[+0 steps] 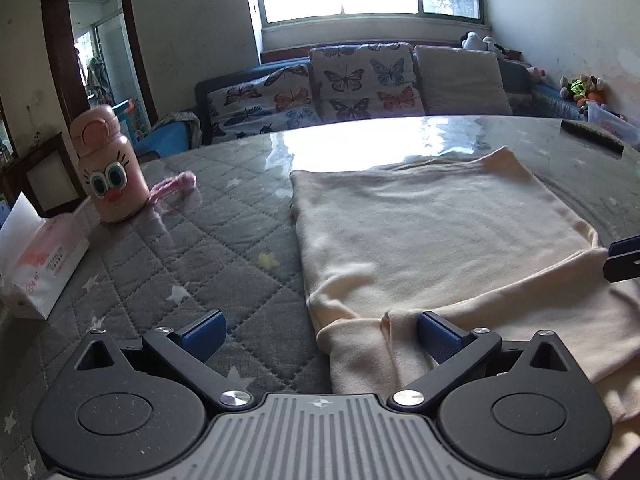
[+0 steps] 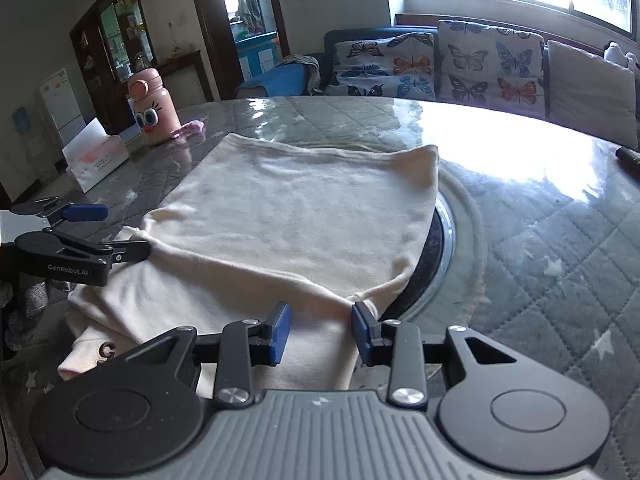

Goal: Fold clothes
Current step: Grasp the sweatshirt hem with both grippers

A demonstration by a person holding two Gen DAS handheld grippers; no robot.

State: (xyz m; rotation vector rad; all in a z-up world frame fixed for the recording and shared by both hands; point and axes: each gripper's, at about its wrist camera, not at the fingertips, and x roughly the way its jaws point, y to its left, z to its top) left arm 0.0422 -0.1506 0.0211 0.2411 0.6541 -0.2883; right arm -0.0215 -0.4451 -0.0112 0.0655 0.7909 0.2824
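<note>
Now spread wide at both near corners of the cream cloth (image 2: 288,208), left gripper (image 1: 320,334) and right gripper (image 2: 320,330), fold running side to side just ahead.

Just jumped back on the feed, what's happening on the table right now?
A person is folding a cream garment spread on the quilted table, with a handheld tool in each hand. Both tools are open at the near folded edge: the left tool sits at the garment's left corner, the right tool straddles a bunched ridge at the right corner. Neither has clamped the fabric. A pink bottle and tissue box stand off to the left.
</note>
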